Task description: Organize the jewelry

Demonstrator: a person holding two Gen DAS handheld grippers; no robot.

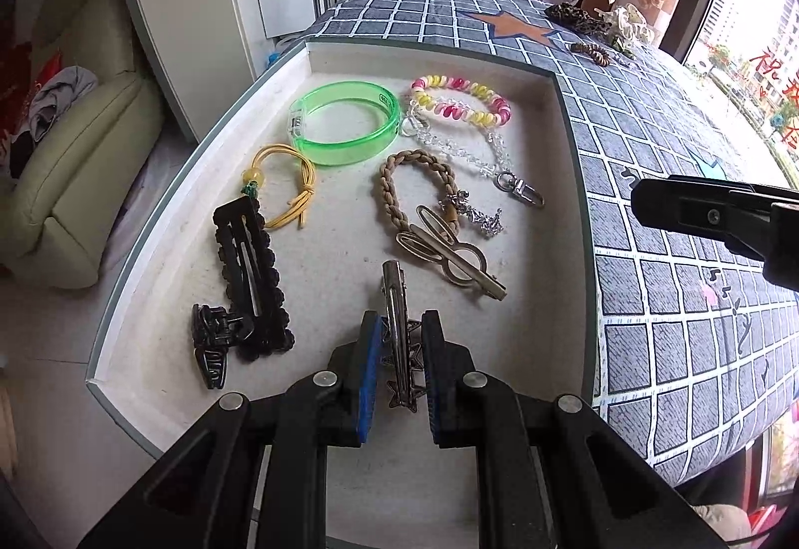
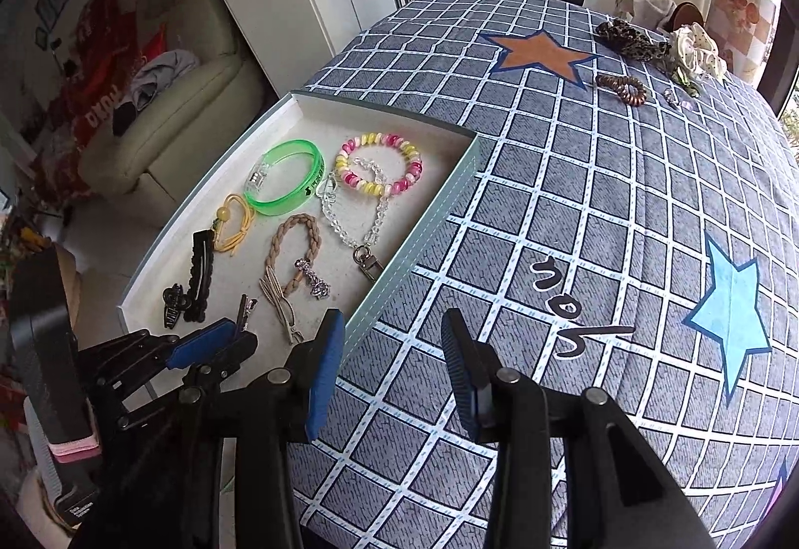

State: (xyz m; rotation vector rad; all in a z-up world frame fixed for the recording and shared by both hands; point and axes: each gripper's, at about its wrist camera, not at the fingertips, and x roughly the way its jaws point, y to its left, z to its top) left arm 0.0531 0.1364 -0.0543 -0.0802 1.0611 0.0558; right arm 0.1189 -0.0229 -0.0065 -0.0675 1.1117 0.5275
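Noting our left gripper (image 1: pixel 398 349) clamped on metal star clip (image 1: pixel 398 329) above tray (image 1: pixel 150 249), scissor clip (image 1: pixel 449 252) ahead, black barrette (image 1: pixel 249 269) beside, our right gripper (image 2: pixel 392 339) open over checked cloth (image 2: pixel 599 199).

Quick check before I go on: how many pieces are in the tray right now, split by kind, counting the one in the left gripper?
Bracelets and hair ties: 5 (green bangle, pink-yellow coil, clear bead chain, braided tan loop, yellow cord)
Hair clips: 4 (black scalloped clip, black claw clip, scissors-shaped clip, star clip between the left gripper's fingers)
Total: 9
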